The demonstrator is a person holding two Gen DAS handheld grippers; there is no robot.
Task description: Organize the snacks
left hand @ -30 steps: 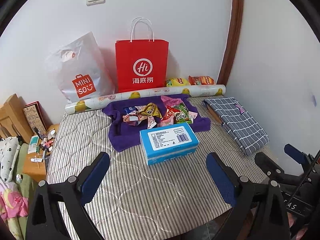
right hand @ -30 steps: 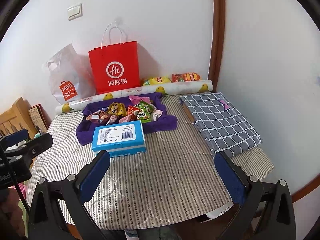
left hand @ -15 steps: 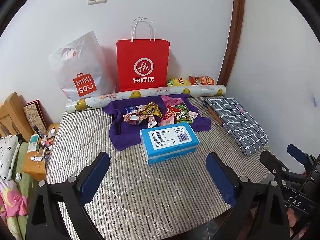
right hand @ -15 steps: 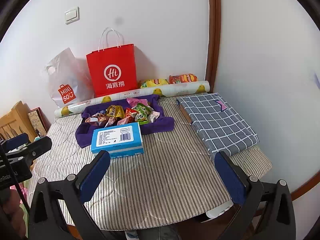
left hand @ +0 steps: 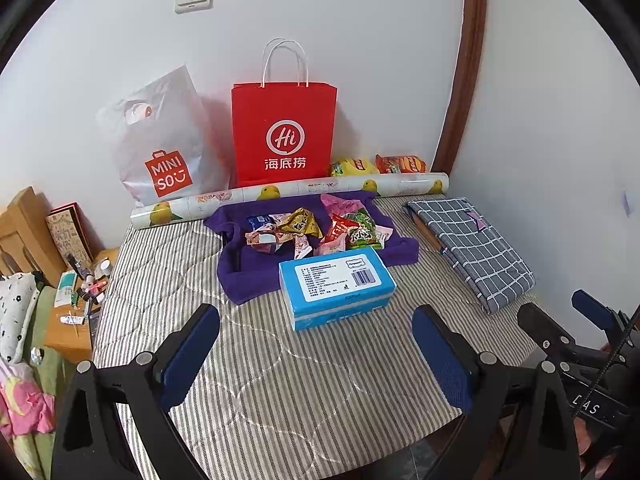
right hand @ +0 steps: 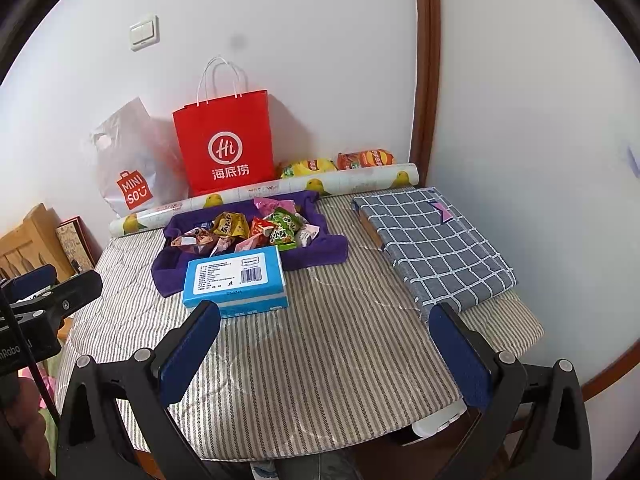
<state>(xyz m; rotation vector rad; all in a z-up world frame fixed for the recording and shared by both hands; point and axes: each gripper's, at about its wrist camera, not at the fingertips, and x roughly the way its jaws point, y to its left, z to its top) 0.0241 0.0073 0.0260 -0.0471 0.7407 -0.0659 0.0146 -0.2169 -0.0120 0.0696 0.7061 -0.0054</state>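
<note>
Several wrapped snacks [left hand: 316,230] [right hand: 256,230] lie in a heap on a purple cloth [left hand: 248,276] [right hand: 324,246] at the back middle of a striped table [left hand: 280,380] [right hand: 340,340]. A blue box [left hand: 336,286] [right hand: 236,276] stands in front of the cloth. Two chip bags [left hand: 376,165] [right hand: 336,162] lie by the wall behind a printed roll [left hand: 288,194] [right hand: 264,192]. My left gripper [left hand: 316,348] is open and empty above the table's front. My right gripper [right hand: 324,348] is open and empty too, to the right.
A red paper bag [left hand: 284,132] [right hand: 226,144] and a white Miniso bag [left hand: 164,144] [right hand: 132,164] stand against the wall. A folded checked cloth [left hand: 472,248] [right hand: 432,244] lies at the right. A low wooden stand with small items [left hand: 76,304] is left of the table.
Both grippers have risen and tilted a little, so the table scene sits slightly lower in the views. Nothing on the table has moved. Both stay open.
</note>
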